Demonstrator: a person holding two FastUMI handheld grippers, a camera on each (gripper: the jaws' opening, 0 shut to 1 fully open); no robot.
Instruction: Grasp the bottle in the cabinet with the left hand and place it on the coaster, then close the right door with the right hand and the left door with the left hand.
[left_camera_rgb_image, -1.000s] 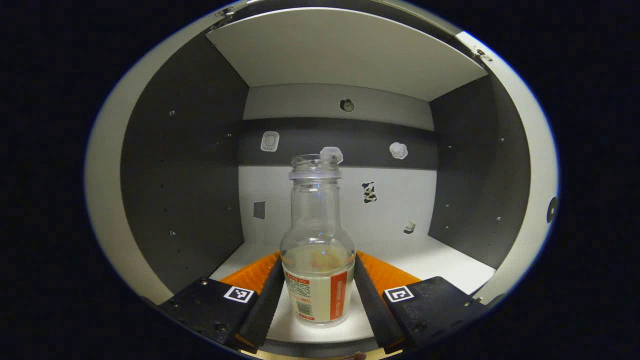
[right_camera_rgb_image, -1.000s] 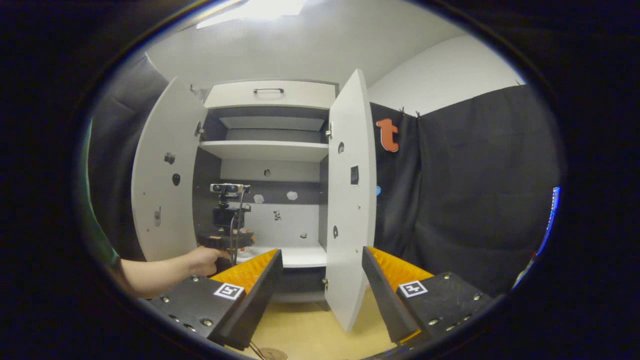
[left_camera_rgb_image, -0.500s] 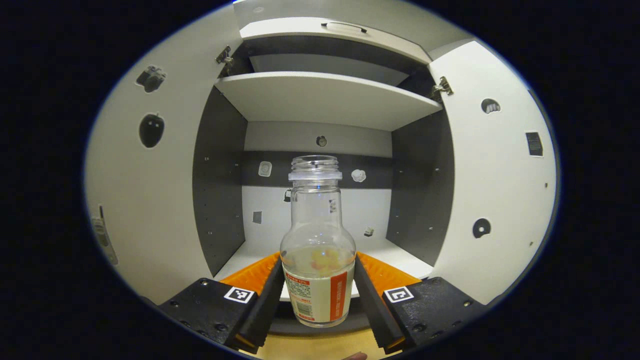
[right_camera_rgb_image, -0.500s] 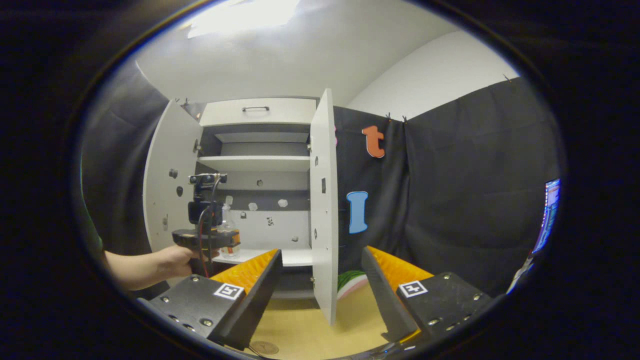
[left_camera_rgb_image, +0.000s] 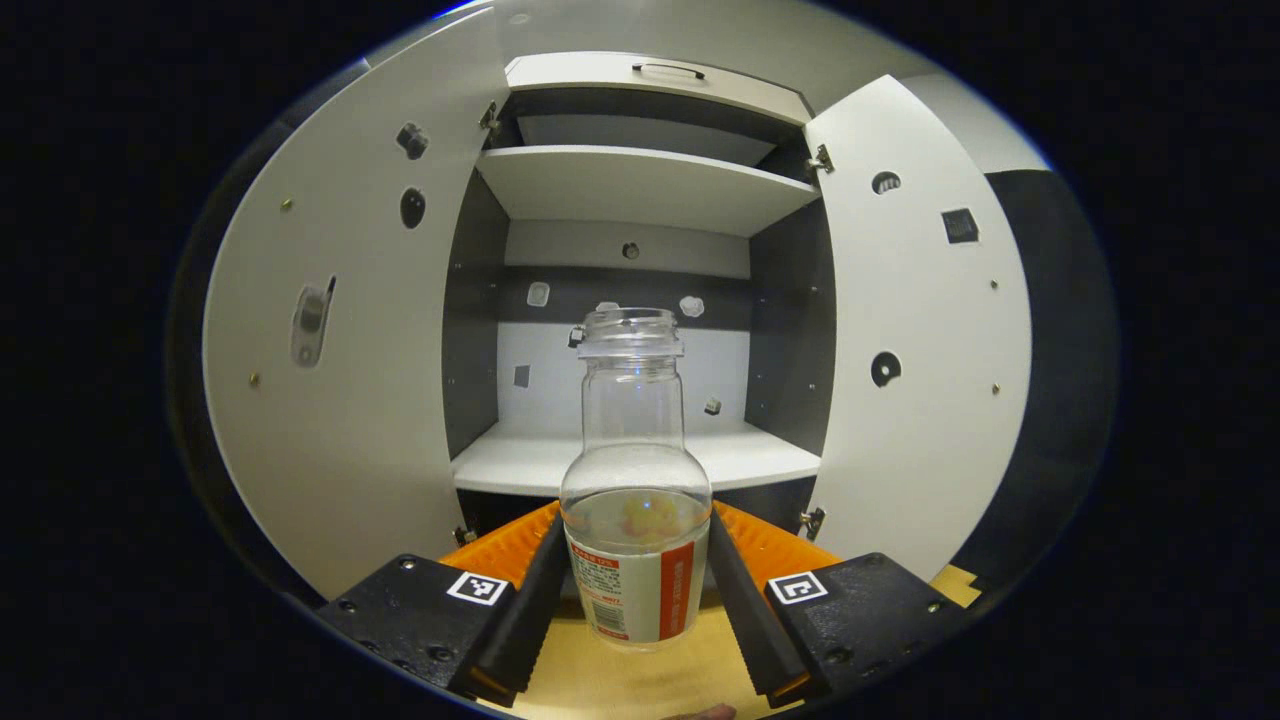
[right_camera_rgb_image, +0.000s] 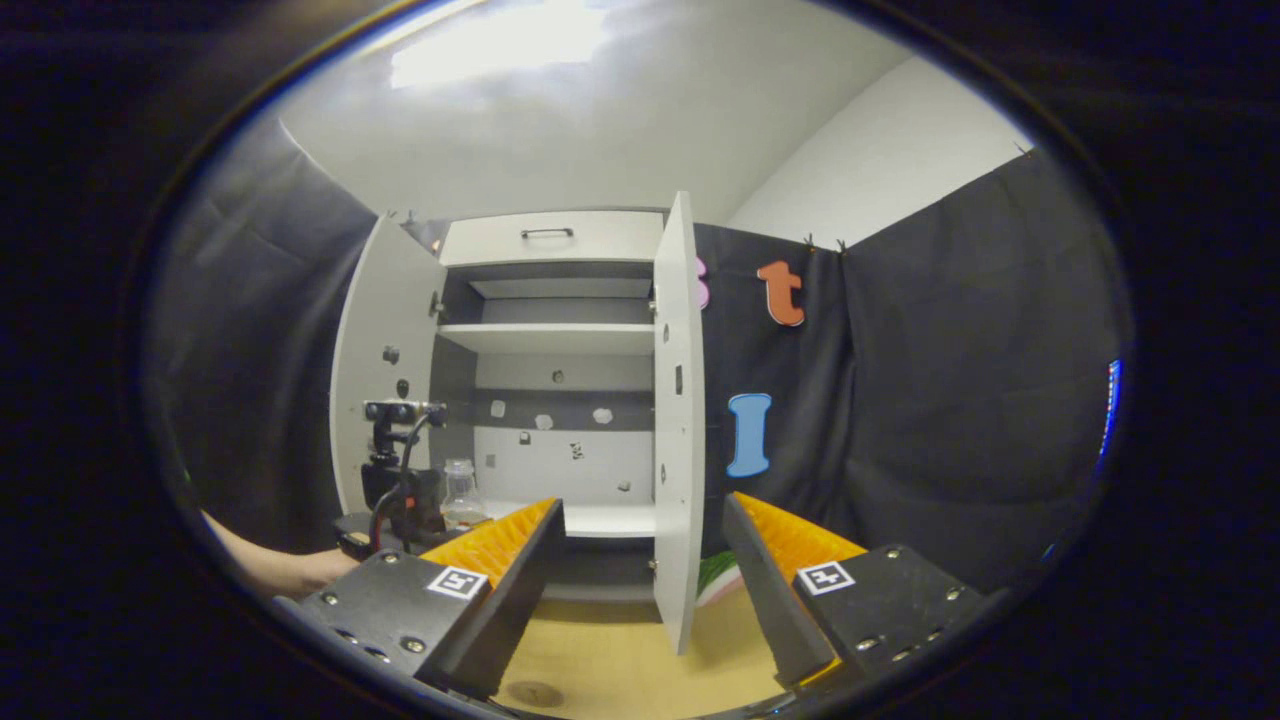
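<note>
Left gripper (left_camera_rgb_image: 636, 590): fingers clamped on the lower body of the bottle (left_camera_rgb_image: 634, 480), one on each side. Bottle upright, clear, uncapped, held above the tan table (left_camera_rgb_image: 640, 680) in front of the cabinet (left_camera_rgb_image: 640, 190). Right gripper (right_camera_rgb_image: 640, 570): fingers spread apart, nothing between them. Beyond, left door (left_camera_rgb_image: 330, 340) and right door (left_camera_rgb_image: 915, 330) both stand open; lower shelf (left_camera_rgb_image: 640, 460) bare.

clear uncapped bottle (left_camera_rgb_image: 636, 500) upright, outside the cabinet (left_camera_rgb_image: 640, 190); both doors open; coaster (right_camera_rgb_image: 531, 693) on table
</note>
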